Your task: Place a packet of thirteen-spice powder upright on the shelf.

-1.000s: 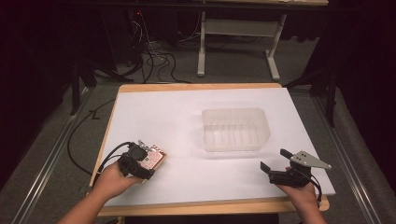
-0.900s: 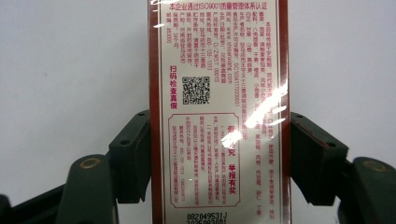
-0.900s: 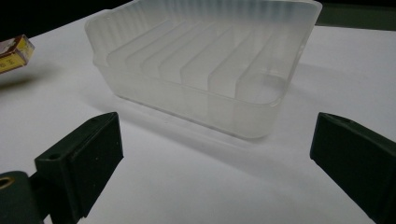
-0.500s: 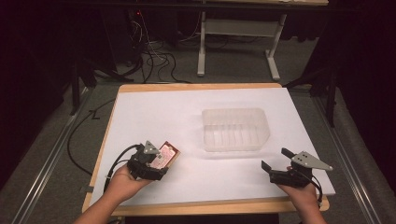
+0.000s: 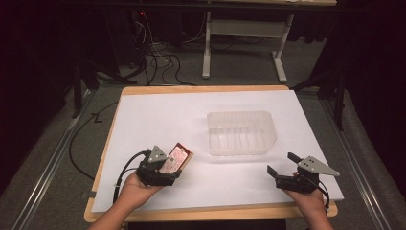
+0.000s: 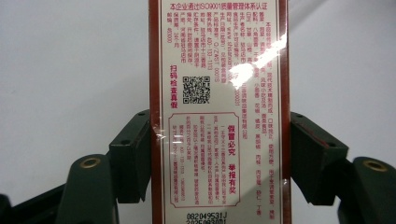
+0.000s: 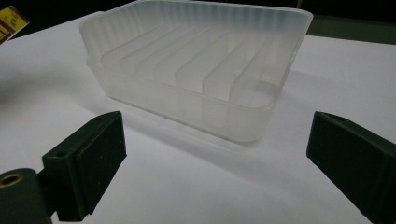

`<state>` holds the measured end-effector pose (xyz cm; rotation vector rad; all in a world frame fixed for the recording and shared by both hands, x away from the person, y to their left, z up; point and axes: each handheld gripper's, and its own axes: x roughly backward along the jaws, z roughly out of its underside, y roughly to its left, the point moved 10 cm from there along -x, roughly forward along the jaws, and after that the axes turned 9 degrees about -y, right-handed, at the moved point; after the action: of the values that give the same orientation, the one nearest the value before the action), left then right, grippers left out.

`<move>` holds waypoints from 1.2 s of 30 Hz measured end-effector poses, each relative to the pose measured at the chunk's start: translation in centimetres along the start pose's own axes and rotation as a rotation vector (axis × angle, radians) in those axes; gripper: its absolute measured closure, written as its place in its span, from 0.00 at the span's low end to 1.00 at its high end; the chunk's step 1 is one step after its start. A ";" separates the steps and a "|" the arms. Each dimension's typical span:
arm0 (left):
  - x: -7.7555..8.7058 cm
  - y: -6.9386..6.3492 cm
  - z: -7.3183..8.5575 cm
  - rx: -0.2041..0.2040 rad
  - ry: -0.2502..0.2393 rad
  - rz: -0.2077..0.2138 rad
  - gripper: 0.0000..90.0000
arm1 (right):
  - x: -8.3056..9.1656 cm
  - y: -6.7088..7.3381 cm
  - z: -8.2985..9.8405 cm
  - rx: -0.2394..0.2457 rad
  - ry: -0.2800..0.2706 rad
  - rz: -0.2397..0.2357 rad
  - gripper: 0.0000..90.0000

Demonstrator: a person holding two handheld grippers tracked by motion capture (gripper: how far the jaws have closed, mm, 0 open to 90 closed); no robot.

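A flat packet (image 5: 175, 159) with a red border and a pale printed label is clamped in my left gripper (image 5: 168, 168) at the front left of the white table. In the left gripper view the packet (image 6: 219, 112) stands upright between both jaws, which press on its long edges. My right gripper (image 5: 280, 168) rests at the front right, jaws wide apart with nothing between them. In the right gripper view (image 7: 215, 163) a clear plastic container (image 7: 196, 65) with inner ribs lies just beyond the jaws. The same container (image 5: 242, 133) sits right of the table's middle.
The white sheet (image 5: 158, 120) covers a wooden table (image 5: 206, 89). Cables (image 5: 158, 62) and a metal stand (image 5: 244, 43) lie on the floor beyond the far edge. A corner of the packet (image 7: 11, 21) shows at the top left of the right gripper view.
My left gripper has carried the packet a little to the right, toward the container, and tilted it. The right gripper has stayed in place.
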<state>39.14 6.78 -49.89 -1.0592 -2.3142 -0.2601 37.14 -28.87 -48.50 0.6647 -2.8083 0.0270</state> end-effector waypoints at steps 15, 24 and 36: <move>-0.7 -2.3 -1.8 -0.009 -0.129 0.026 0.36 | -0.1 0.1 0.1 -0.006 0.001 0.000 0.06; -1.2 -4.0 -2.7 -0.042 -0.157 0.056 0.36 | -0.1 0.5 0.0 -0.017 -0.008 -0.007 0.06; -2.1 -6.3 -4.4 -0.077 -0.214 0.067 0.36 | -0.6 3.6 -2.0 0.012 -0.033 -0.069 0.08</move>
<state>37.39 -0.52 -47.10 -1.2543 -2.4682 -0.2210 36.55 -25.22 -46.62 0.7709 -2.8168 0.0202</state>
